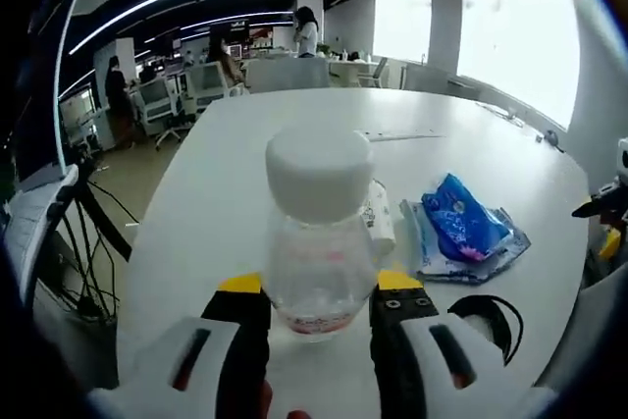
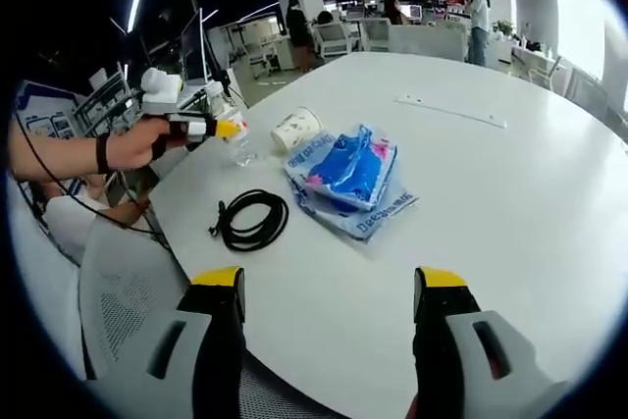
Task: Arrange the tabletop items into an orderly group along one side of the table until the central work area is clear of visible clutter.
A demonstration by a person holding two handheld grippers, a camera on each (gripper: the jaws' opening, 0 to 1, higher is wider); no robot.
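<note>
Clutter on the white counter (image 2: 510,174) is what I am tidying, and I take it from left to right. At the left edge my left claw (image 1: 319,293) has its jaws closed on the sides of a clear plastic bottle (image 1: 316,242) with a white cap (image 1: 319,174); in the right gripper view that claw (image 2: 224,129) sits by the counter's rim with a hand (image 2: 132,144) behind it. The bottle stands upright, long axis vertical, cap on top, its base at or just above the surface; I cannot tell which. Just behind it lies a paper cup (image 2: 296,130), tipped on its side, its mouth turned toward the rim. Next comes a coiled black cable (image 2: 253,219), lying flat. Right of that is a blue packet (image 2: 348,166) resting on a clear wrapper (image 2: 363,211), long axis running diagonally away from me. My right claw (image 2: 329,291) hangs wide open above bare counter, gripping nothing.

The risk, as I judge it: the bottle is smooth and I hold it low, so it could tip or slide out if I swing it quickly. It also stands near the rim, so setting it down carelessly might send it over.
</note>
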